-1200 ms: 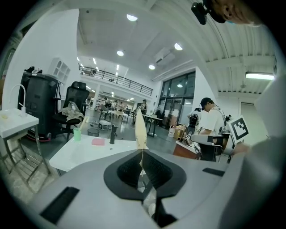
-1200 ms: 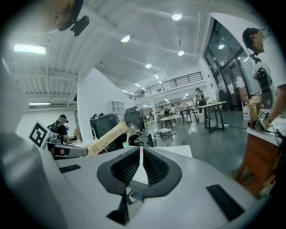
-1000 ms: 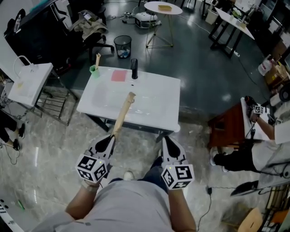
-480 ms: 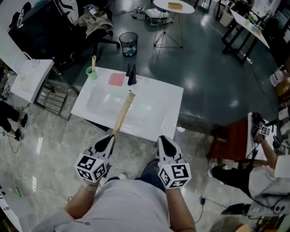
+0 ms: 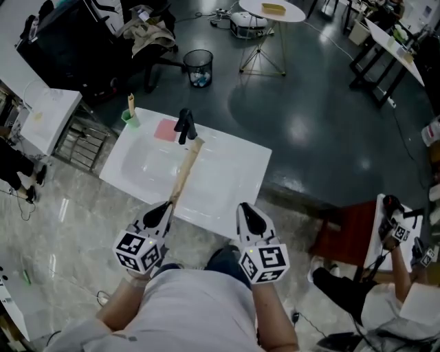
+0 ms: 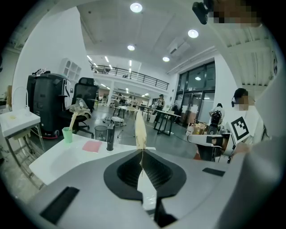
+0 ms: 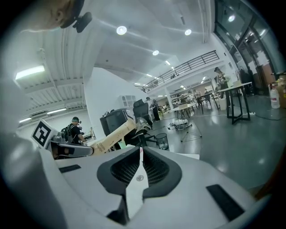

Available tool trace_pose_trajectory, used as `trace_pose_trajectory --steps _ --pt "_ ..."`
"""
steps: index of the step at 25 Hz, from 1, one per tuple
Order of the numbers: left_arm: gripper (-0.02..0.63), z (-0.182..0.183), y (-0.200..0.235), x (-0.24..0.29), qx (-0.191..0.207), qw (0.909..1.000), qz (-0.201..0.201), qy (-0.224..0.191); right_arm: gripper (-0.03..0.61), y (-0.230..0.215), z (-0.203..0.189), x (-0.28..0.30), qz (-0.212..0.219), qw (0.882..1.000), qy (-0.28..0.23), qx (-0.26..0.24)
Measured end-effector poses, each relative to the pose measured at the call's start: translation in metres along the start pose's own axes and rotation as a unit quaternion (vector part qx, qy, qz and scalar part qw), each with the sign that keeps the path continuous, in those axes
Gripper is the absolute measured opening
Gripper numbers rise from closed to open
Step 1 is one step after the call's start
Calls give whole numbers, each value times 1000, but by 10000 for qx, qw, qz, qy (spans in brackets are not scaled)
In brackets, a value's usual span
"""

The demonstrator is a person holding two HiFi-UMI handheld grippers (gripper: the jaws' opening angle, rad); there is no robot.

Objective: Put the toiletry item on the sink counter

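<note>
My left gripper (image 5: 167,206) is shut on the near end of a long, slim beige toiletry pack (image 5: 183,173). The pack sticks out forward over the white sink counter (image 5: 244,172), and its far tip reaches toward the black faucet (image 5: 184,126). In the left gripper view the pack (image 6: 139,129) rises straight out of the closed left gripper (image 6: 142,150). My right gripper (image 5: 242,208) hangs at the counter's near edge, shut with nothing in it. In the right gripper view, the right gripper (image 7: 140,150) shows closed jaws and the pack (image 7: 111,134) off to the left.
A green cup (image 5: 128,117) with a brush in it and a pink square (image 5: 166,129) sit at the counter's far left. Beyond stand a black bin (image 5: 200,67), a round table (image 5: 272,10) and a chair. A person sits at the lower right (image 5: 405,302).
The counter has slid left and turned a little in the head view. Both grippers keep their places, and the left one still holds the pack.
</note>
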State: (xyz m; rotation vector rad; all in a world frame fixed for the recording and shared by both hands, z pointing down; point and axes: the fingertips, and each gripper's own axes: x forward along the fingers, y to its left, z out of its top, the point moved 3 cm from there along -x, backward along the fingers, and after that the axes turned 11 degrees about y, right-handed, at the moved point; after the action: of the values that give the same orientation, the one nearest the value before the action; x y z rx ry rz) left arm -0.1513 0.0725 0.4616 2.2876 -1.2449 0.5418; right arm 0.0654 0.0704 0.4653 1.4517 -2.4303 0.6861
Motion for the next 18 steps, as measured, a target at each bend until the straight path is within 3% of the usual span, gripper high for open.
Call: trace_pose_trajectory --steps 7,18 --pt "18 49 -51 68 -196 9997 131 -42 32 -85 42 -2 232 9996 155 -107" --pt "18 99 -67 142 -357 9989 -173 231 32 -144 93 16 95 9992 356 -134"
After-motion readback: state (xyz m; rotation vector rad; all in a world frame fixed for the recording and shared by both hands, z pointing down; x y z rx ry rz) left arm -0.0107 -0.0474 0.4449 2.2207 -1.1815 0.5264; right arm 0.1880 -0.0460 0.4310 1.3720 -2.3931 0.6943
